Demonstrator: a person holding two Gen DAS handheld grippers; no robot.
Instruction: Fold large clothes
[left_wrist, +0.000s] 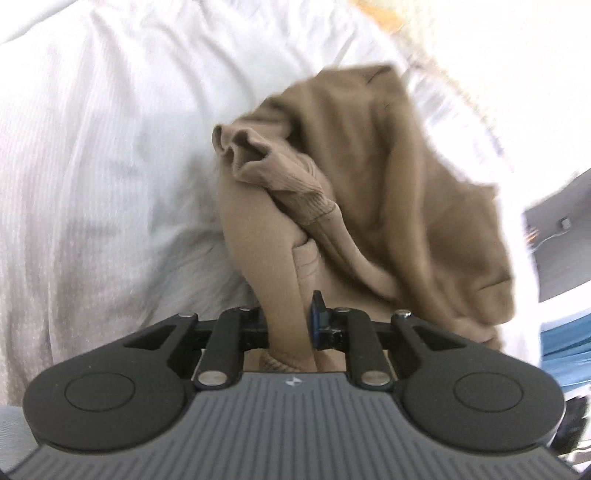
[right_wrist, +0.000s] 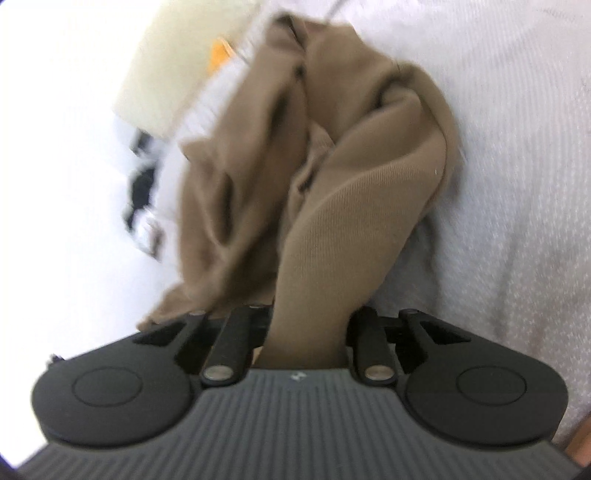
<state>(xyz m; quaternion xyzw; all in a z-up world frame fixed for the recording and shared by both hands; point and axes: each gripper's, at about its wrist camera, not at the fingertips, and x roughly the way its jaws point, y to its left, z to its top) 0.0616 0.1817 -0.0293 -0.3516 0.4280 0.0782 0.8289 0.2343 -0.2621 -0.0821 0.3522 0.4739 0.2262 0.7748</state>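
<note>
**Both grippers clamped on the tan sweatshirt**

The left gripper (left_wrist: 290, 325) pinches a fold of the tan sweatshirt (left_wrist: 369, 177) – its ribbed cuff (left_wrist: 266, 162) hangs beyond – over the white bedding (left_wrist: 92, 166). The right gripper (right_wrist: 308, 332) grasps another fold; blurred, probably partly lifted.

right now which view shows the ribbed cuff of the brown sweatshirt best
The left wrist view: the ribbed cuff lies open and fairly sharp atop the brown sweatshirt. The right wrist view shows only blurred folds of the sweatshirt, with no cuff I can make out.
</note>
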